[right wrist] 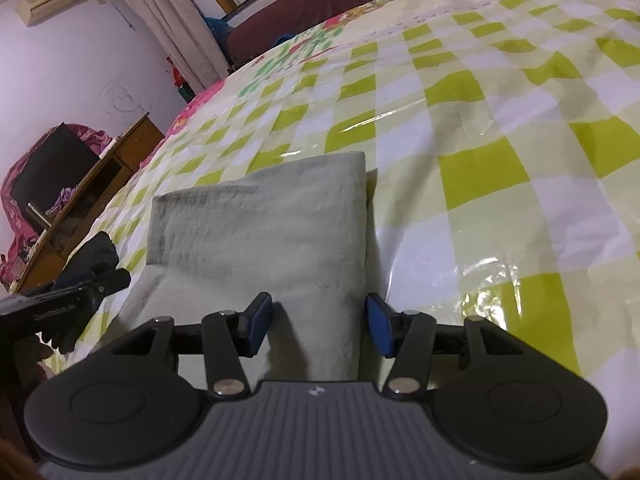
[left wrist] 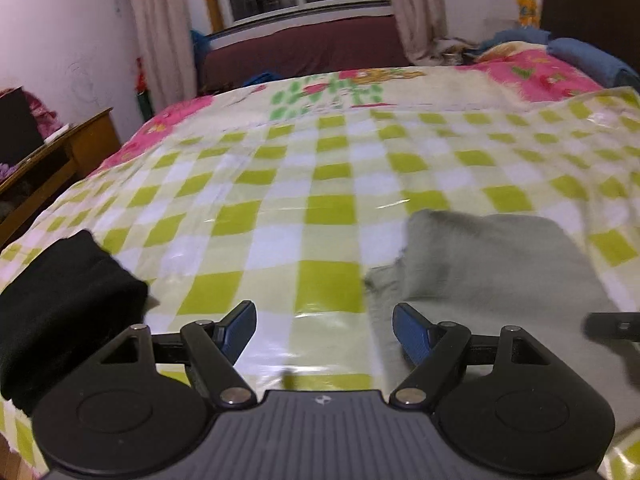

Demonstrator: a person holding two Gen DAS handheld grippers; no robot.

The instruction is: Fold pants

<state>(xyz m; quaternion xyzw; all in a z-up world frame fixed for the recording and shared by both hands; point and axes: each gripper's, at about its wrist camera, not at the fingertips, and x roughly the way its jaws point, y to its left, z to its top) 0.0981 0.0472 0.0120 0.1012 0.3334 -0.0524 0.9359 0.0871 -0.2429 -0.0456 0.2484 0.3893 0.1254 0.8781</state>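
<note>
Grey-green pants (right wrist: 272, 232) lie folded in a thick rectangular stack on the green-and-white checked plastic sheet (right wrist: 480, 152). In the left wrist view the pants (left wrist: 492, 272) lie to the right. My right gripper (right wrist: 318, 326) is open, its blue pads on either side of the stack's near end, holding nothing. My left gripper (left wrist: 324, 330) is open and empty over the bare sheet (left wrist: 280, 200), just left of the pants' edge. The left gripper also shows in the right wrist view (right wrist: 80, 288), at the left.
A folded black garment (left wrist: 60, 304) lies at the sheet's left edge. A wooden desk (left wrist: 60, 152) stands left of the bed. A dark red sofa (left wrist: 304, 48) is under the window. Blue cloth (left wrist: 588, 56) and a floral pink quilt (left wrist: 532, 72) lie at the far right.
</note>
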